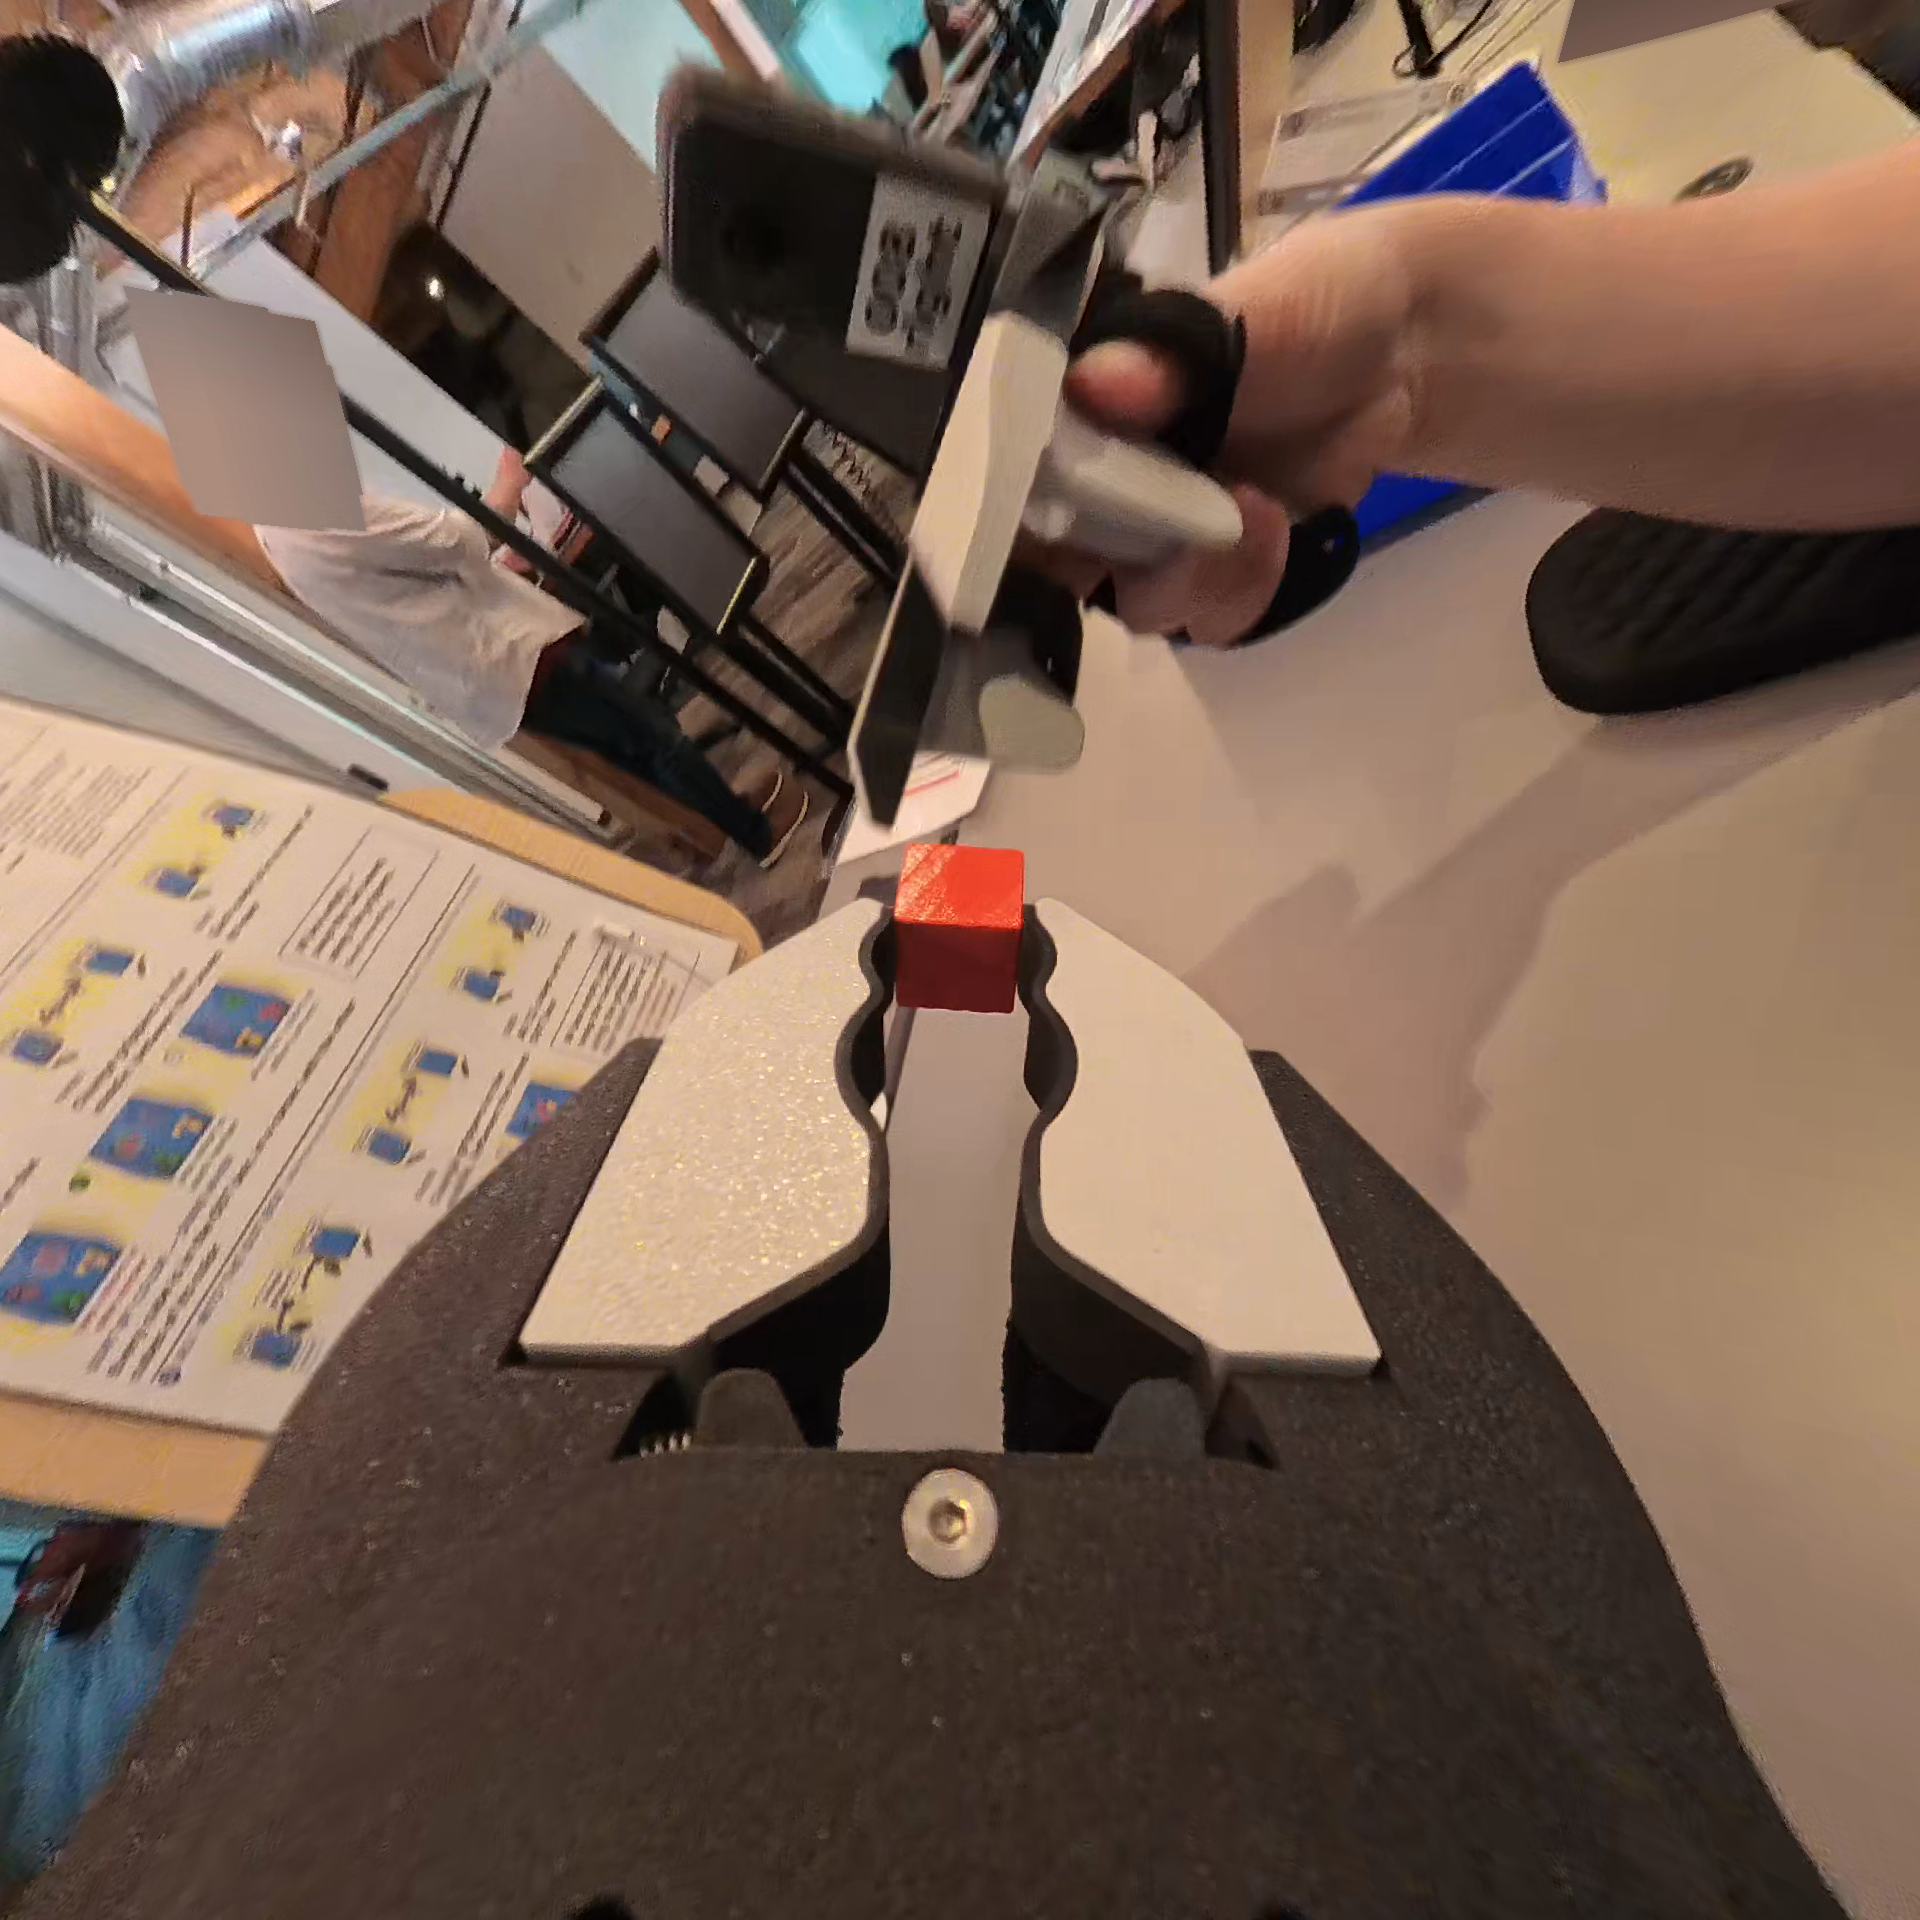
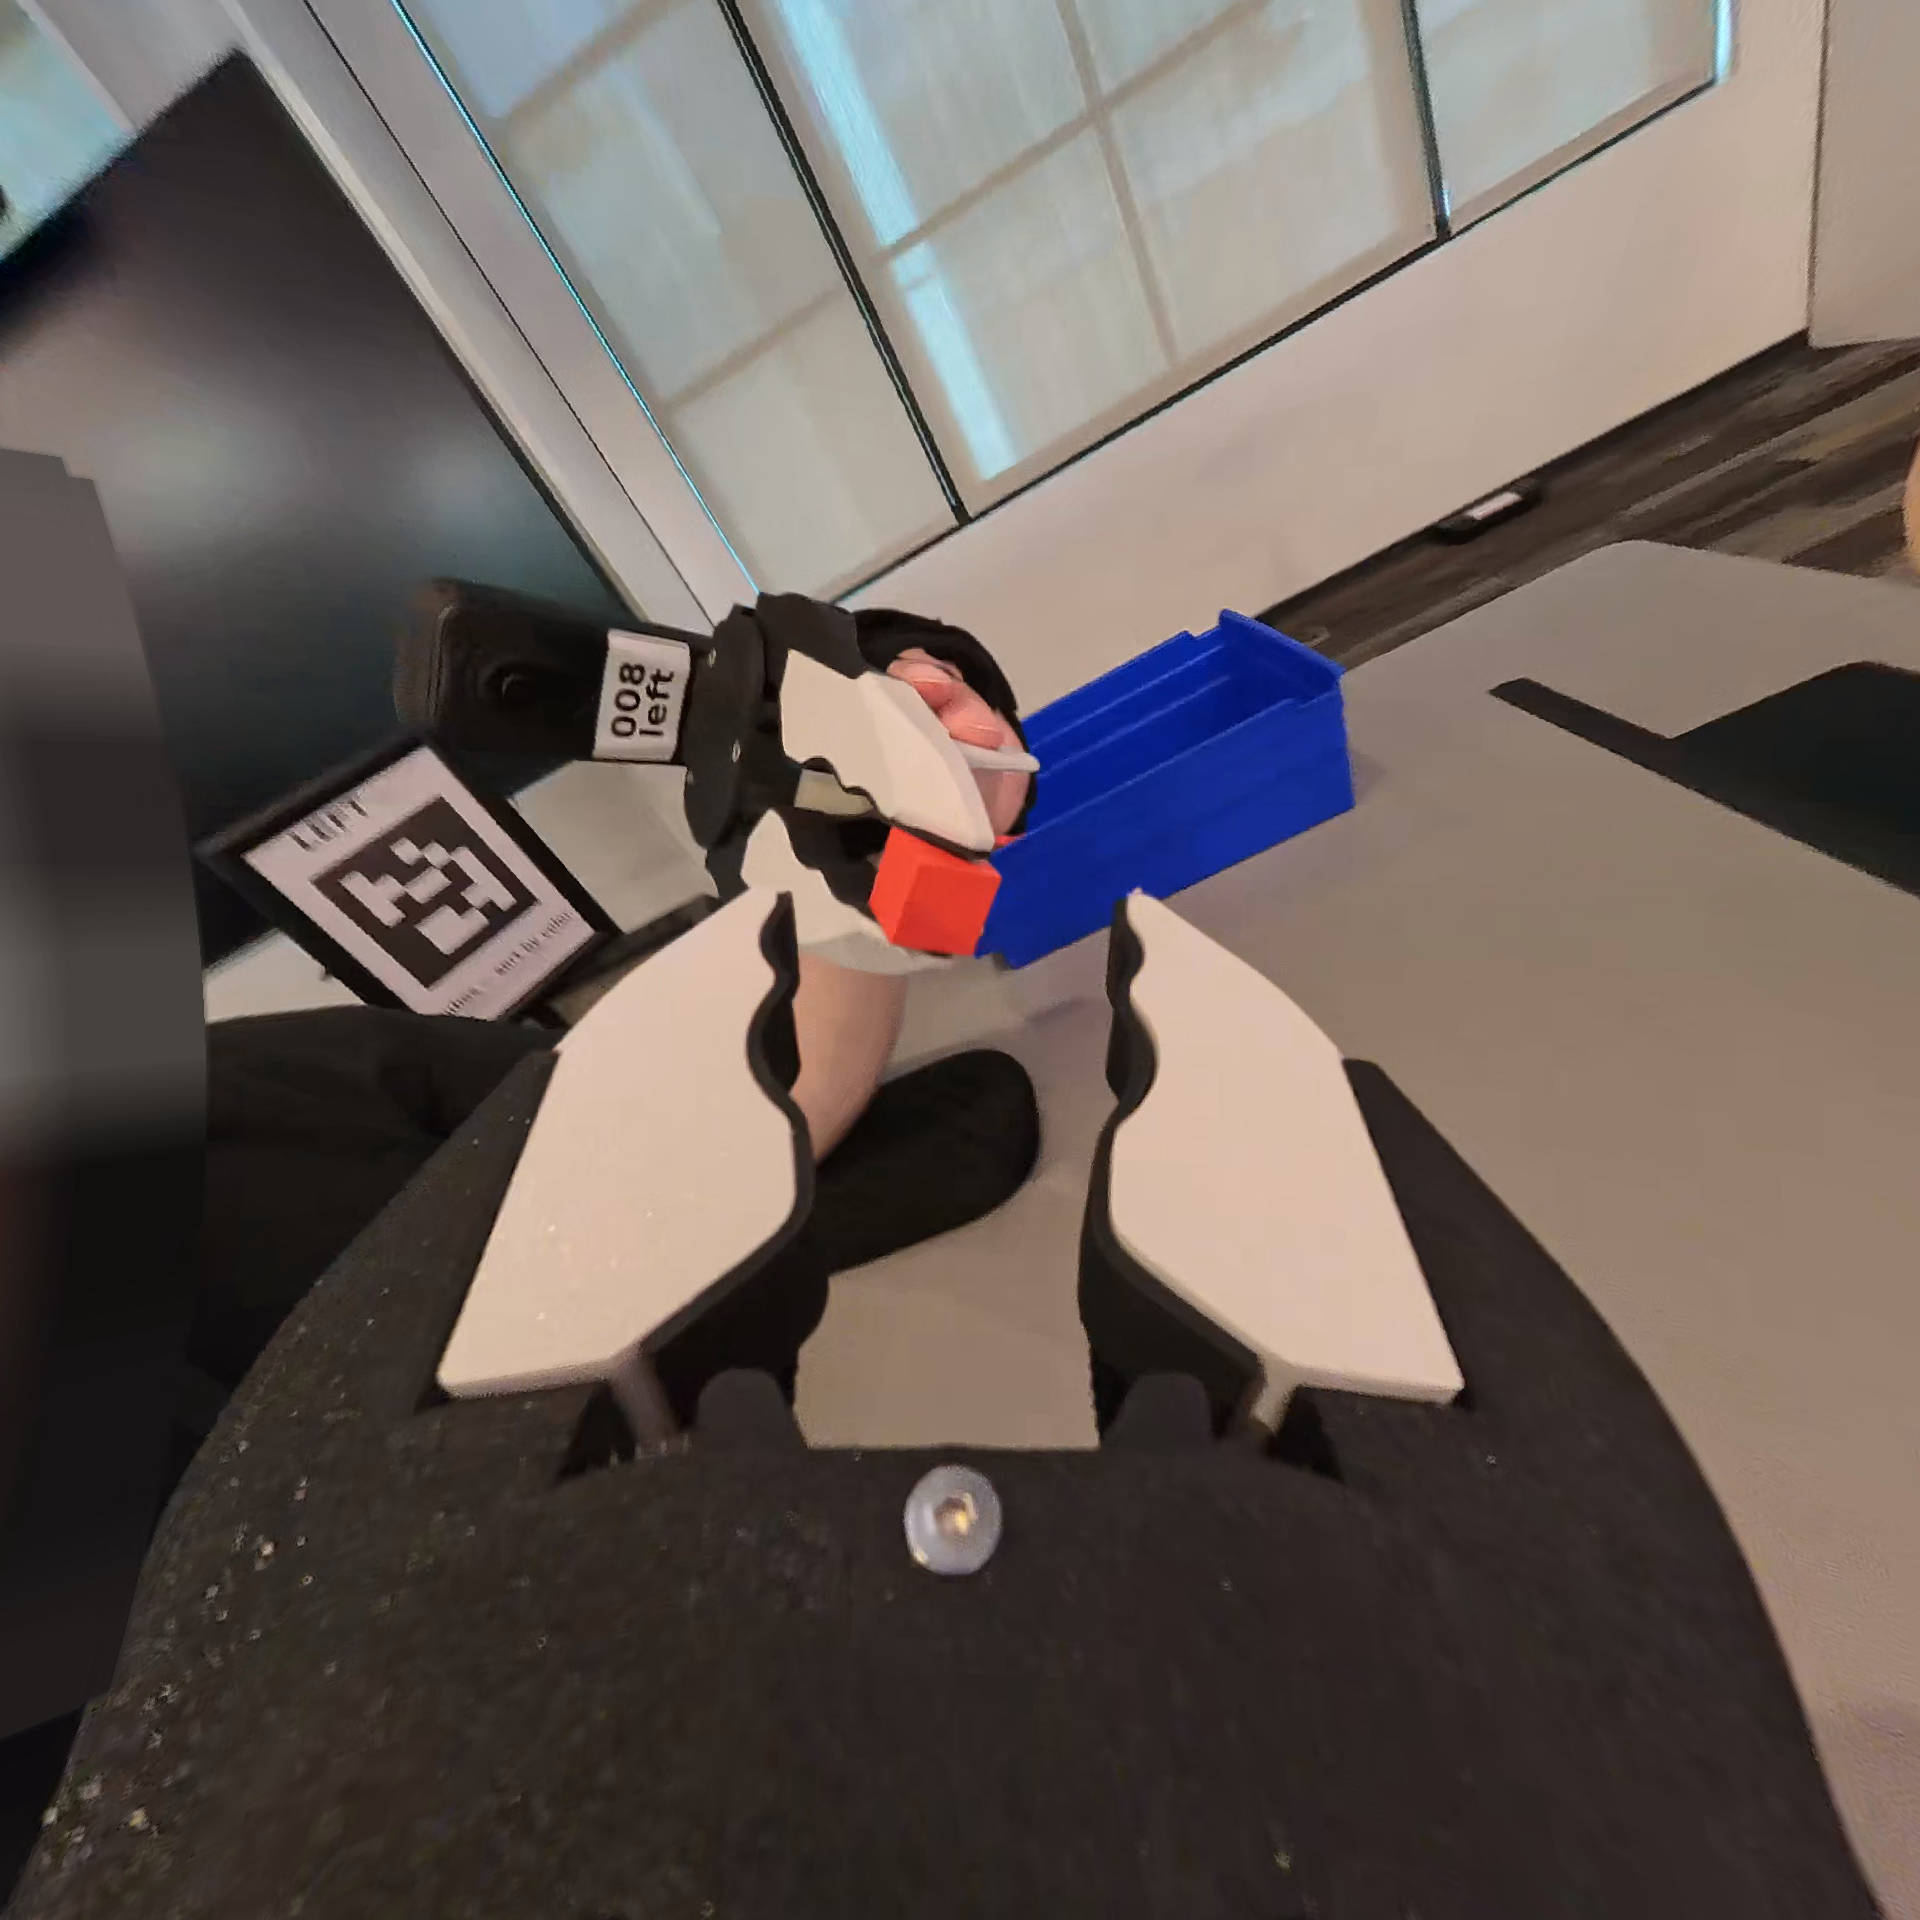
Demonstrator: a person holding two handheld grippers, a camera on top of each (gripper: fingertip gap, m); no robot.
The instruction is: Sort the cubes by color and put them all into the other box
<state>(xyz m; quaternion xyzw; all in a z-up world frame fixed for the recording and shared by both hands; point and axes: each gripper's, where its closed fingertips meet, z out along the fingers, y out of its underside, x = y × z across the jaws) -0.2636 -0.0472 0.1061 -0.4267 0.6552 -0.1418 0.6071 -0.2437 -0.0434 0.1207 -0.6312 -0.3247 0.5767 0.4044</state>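
My left gripper is shut on a red cube and holds it in the air above the grey table. The right wrist view shows the same gripper with the red cube just in front of the near end of a blue box that stands on the table. What is inside the box is hidden. My right gripper is open and empty, and points at the left gripper. It also shows in the left wrist view, held by a hand above the cube.
A printed instruction sheet lies on a board at the left. A framed marker card stands behind the left gripper. A blue box shows behind the hand. A dark sleeve rests on the table.
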